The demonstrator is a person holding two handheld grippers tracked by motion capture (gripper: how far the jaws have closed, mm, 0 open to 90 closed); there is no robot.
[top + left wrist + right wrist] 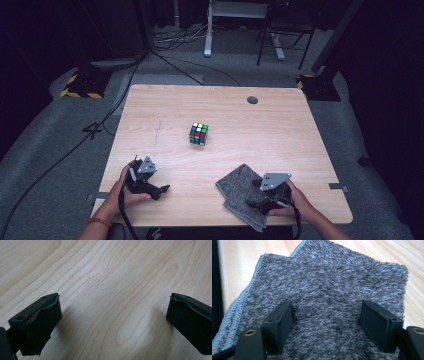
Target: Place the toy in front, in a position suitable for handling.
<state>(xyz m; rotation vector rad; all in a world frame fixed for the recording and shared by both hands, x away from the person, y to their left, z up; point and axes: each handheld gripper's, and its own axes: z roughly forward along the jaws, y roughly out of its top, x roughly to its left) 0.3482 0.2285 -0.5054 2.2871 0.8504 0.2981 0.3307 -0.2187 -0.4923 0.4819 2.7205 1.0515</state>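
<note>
Hovering wide open over the folded grey cloth [243, 194] at the table's [280, 130] near right edge and holding nothing, the right gripper [325, 323] should, I reckon, sink lower and pinch one thick fold.

The high view looks forward and down from the person's side onto the whole pale wooden table [280, 125], from well above. The left gripper view rides low, facing bare tabletop close between its open black jaws near the near-left corner. The right gripper view sits just above the grey fuzzy folded cloth [329, 290], which the high view shows at the near edge [240, 192].
</note>
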